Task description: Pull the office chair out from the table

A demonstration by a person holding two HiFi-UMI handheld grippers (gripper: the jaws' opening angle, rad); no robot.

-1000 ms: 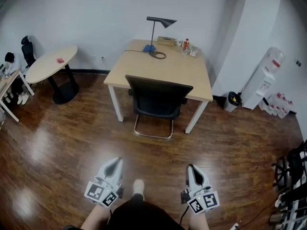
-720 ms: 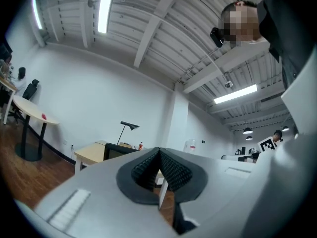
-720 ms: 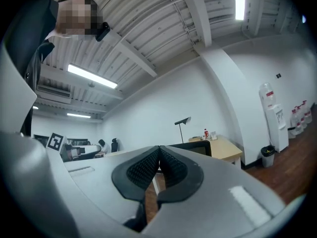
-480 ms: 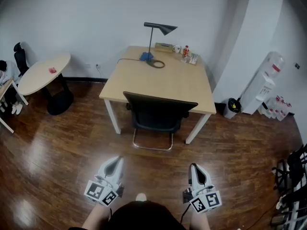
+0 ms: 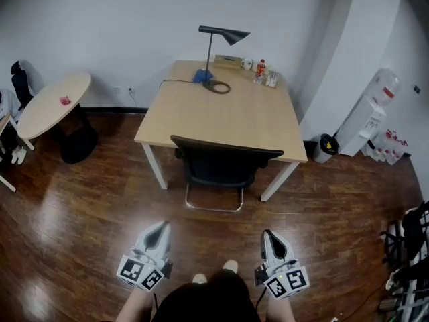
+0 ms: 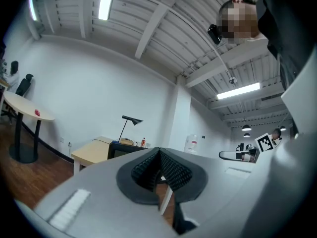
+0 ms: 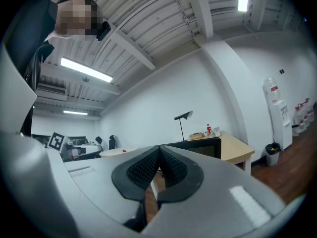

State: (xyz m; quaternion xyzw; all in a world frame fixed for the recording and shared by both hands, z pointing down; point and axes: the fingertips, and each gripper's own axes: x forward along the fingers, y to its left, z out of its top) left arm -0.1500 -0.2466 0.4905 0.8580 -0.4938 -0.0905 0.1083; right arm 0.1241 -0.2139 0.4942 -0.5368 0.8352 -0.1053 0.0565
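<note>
Dark wooden floor [image 5: 67, 206] fills the lower frame. At centre I see the black office chair [image 5: 224, 163] tucked under the light wooden rectangular table [image 5: 228, 116], its backrest at the table's near edge. My 2 tongs, the left gripper [image 5: 160, 227] and right gripper [image 5: 267, 236], sit at the bottom of the frame, well apart from the chair, both with jaws closed on nothing.
</note>
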